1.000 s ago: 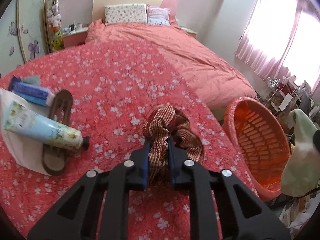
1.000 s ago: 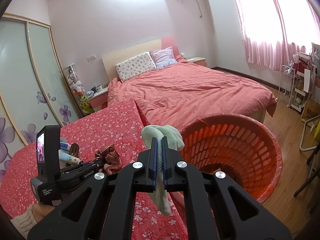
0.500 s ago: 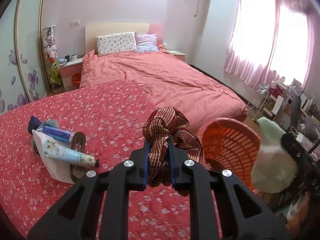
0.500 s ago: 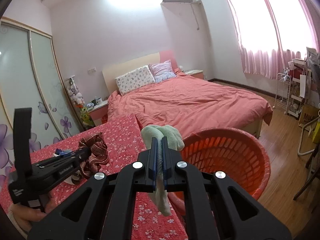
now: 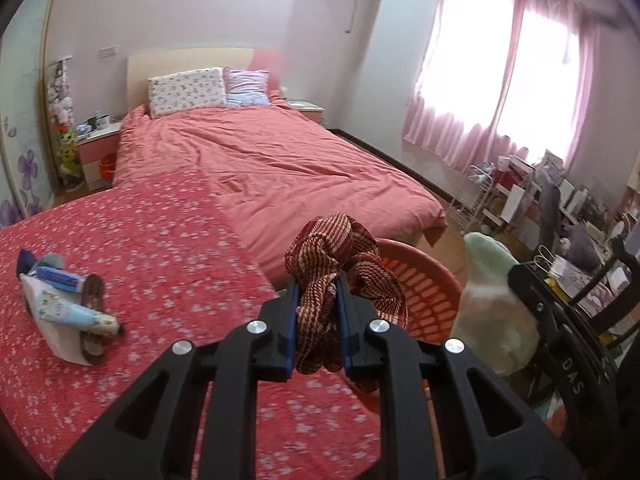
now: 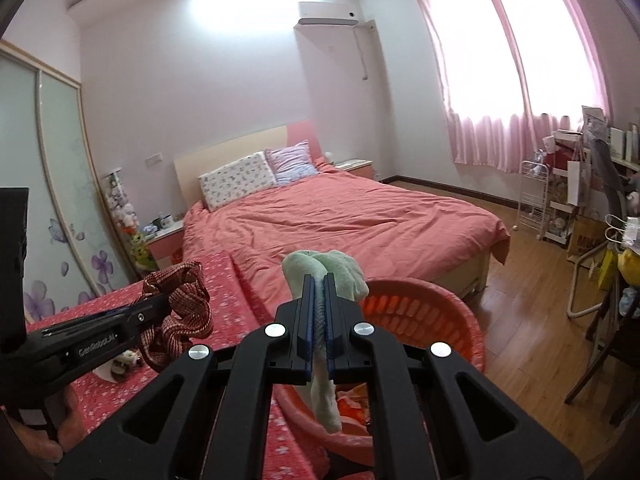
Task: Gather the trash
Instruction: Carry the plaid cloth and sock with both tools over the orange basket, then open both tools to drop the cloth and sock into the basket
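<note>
In my left tongs (image 5: 317, 308) I pinch a bunched red-and-cream striped cloth (image 5: 340, 264), its folds spilling above and below the blue pads; seen from the right wrist, the same tongs (image 6: 158, 310) reach in from the left edge with the cloth (image 6: 176, 312) hanging off their tip above the flowered red cover. My right tongs (image 6: 318, 300) are pressed together on a pale green sock (image 6: 324, 272), its bulk bulging above the pads and its tail dangling below them over the orange basket (image 6: 440, 312). From the left wrist the sock (image 5: 496, 300) shows at the right, just beside the basket's rim (image 5: 432, 272). The basket stands at the edge of the worktop (image 5: 160, 240), which is draped in that red cover, and some orange stuff lies at its bottom; what it is I cannot tell. Farther left on the worktop sits a small heap: a pale blue tube (image 5: 76, 314) across a dark brown oval thing (image 5: 92, 292), a white sheet under them, a blue item behind. Beyond the worktop lies the bed (image 5: 272, 168) under a salmon spread, two pillows (image 5: 208, 88) against the headboard. A bedside cabinet stands at its left, pink curtains (image 5: 492, 80) cover the bright window at right, and a cluttered rack (image 6: 552, 200) lines the far wall.
</note>
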A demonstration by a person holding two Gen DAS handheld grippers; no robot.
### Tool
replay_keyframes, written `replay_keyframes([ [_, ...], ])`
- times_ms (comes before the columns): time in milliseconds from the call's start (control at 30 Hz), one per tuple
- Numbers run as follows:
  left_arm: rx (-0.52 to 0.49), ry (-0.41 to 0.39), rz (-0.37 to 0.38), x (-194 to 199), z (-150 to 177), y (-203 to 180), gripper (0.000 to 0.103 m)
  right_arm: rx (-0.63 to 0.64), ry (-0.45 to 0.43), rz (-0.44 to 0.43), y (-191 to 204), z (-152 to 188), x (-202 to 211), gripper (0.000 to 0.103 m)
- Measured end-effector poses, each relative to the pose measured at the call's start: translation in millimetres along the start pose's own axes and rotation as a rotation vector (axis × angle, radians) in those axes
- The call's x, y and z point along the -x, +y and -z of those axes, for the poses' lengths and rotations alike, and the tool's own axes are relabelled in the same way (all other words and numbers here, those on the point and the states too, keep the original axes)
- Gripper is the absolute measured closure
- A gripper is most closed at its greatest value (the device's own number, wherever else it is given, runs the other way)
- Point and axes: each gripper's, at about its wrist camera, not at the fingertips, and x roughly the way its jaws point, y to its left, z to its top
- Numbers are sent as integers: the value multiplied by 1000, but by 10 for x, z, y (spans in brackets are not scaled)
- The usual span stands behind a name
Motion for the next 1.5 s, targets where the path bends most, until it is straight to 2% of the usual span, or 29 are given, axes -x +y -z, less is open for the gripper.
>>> replay_keyframes([
  [400,-56,37,81,-357,32,-420,85,-79,-8,42,-368,-25,-164,98],
  [733,-59,79,108,-692,63,-533,85,-108,10,48,-482,-1,-278,98],
  [967,-51,120,117,-965,107,-544,75,-161,58,20,-573,-3,-441,97],
  [1000,-49,125,115,-997,120,-536,72,-172,73,11,-600,2,-482,97],
  [1100,-37,143,101,-1079,138,-479,63,-186,103,10,-636,41,-537,84],
  [1167,-30,145,82,-1093,162,-402,61,-185,109,15,-642,64,-521,72],
  [1267,-16,141,49,-1063,193,-261,57,-176,112,31,-621,91,-474,62],
  [1500,-7,108,-41,-821,260,63,48,-132,125,58,-478,51,-443,59],
])
